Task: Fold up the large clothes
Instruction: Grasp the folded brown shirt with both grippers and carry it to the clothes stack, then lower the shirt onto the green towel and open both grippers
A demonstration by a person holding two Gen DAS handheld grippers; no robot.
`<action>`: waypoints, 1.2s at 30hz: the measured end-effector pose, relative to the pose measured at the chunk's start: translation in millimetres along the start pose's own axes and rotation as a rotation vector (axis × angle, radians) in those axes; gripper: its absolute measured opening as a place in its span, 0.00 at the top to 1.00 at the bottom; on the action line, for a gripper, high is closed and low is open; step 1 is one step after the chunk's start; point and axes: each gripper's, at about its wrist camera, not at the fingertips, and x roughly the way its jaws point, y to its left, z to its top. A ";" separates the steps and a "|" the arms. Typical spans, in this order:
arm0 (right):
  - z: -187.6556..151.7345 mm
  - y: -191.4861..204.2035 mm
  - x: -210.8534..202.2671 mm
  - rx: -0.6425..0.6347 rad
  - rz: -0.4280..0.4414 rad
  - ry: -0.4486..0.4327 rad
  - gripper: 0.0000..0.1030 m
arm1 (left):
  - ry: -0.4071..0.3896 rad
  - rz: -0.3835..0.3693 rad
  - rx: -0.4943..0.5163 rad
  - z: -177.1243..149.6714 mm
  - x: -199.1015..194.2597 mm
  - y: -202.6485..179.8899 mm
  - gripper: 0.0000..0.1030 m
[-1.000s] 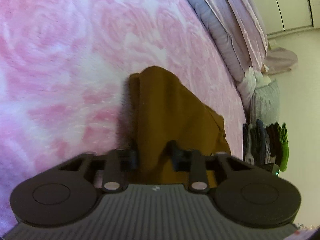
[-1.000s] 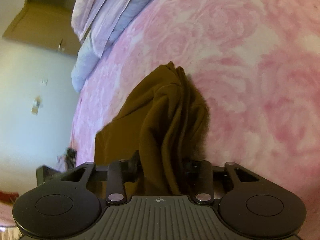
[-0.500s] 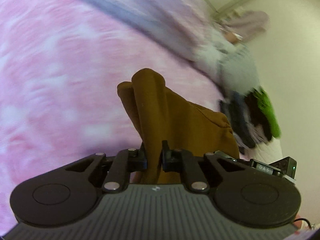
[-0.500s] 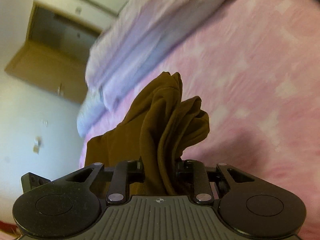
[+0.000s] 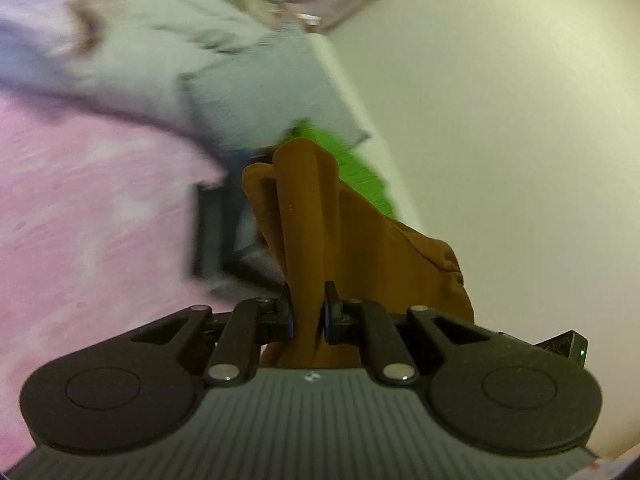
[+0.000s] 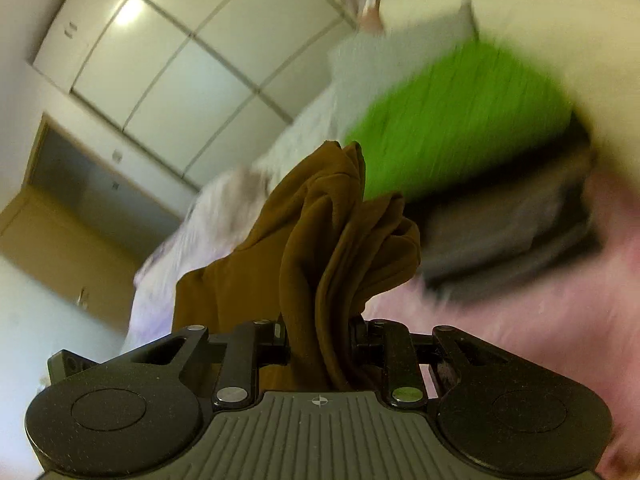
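Both grippers (image 5: 307,314) (image 6: 320,338) pinch soft, bunched brown cloth (image 5: 316,216) in folds

Left gripper (image 5: 307,316) and right gripper (image 6: 320,338) (both angled slightly downward) clamp brown fabric (image 5: 320,216).

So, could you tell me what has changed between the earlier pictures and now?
Both grippers have swung up off the pink blanket, carrying the brown garment toward the stacked clothes with the green piece on top. The left gripper closed tighter on its fold a second ago; the right gripper narrowed on its thicker bunch. Unchanged: each gripper still pinches the same garment.
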 end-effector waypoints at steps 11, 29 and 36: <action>217.2 -45.0 21.7 -0.016 0.029 -0.104 0.79 | -0.055 0.010 0.148 141.1 174.1 -138.8 0.91; 210.0 -132.3 67.6 -0.147 -0.329 -0.173 0.59 | -0.075 0.324 0.087 154.4 259.9 -61.0 0.84; 116.6 -69.4 5.0 -0.455 -0.362 -0.399 0.59 | -0.114 0.270 0.407 89.6 222.3 -130.1 0.84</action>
